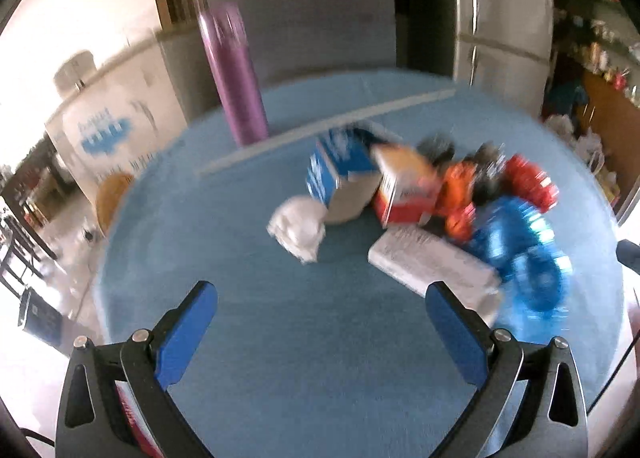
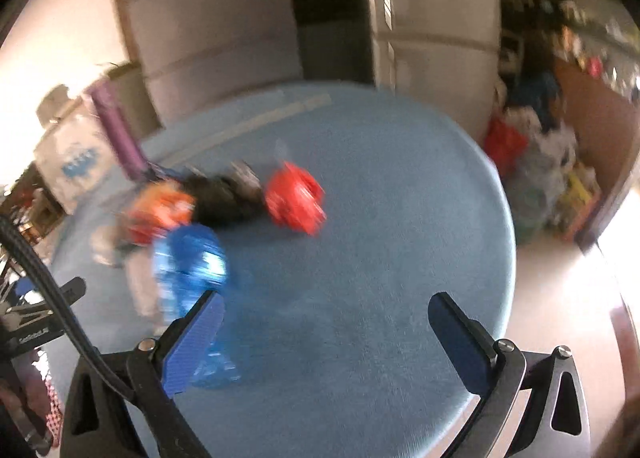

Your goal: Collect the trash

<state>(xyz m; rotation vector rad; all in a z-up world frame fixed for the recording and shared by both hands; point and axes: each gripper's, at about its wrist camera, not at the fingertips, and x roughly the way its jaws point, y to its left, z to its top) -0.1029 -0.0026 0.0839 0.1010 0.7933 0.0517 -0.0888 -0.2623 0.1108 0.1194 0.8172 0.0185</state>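
Both views motion-blurred, detail limited. Left tool (image 1: 320, 298) spread wide, nothing betw. its blue pads, hanging over bare blue surface (image 1: 240, 258) at near edge. Right tool (image 2: 326, 308) likewise wide apart and empty, over near-right part of surface. Trash all in one loose pile, mid-to-right in left view: crumpled white paper wad (image 1: 298, 228) at left of pile; blue-white carton (image 1: 336, 174) lying tipped just behind it, touching orange-red box (image 1: 404, 190); flat white packet (image 1: 432, 264) nearest the left tool, just beyond its right pad; shiny blue wrapper (image 1: 516, 234) at right; orange wrapper (image 1: 460, 190) and red wrapper (image 1: 532, 182) farther back, w/ some dark crumpled stuff betw. them, can't ID. In right view blue wrapper lies just beyond left pad of that tool; red wrapper sits a bit apart to right of pile. Purple bottle (image 1: 236, 78) upright at far left, apart from pile, prob. not trash. No bin or bag seen in either view, so can't tell where pieces go. Judgement: nothing held, whole pile on surface, so task looks early; every piece seen left to pick. Likely nearest first: white packet for left tool, blue wrapper for right.
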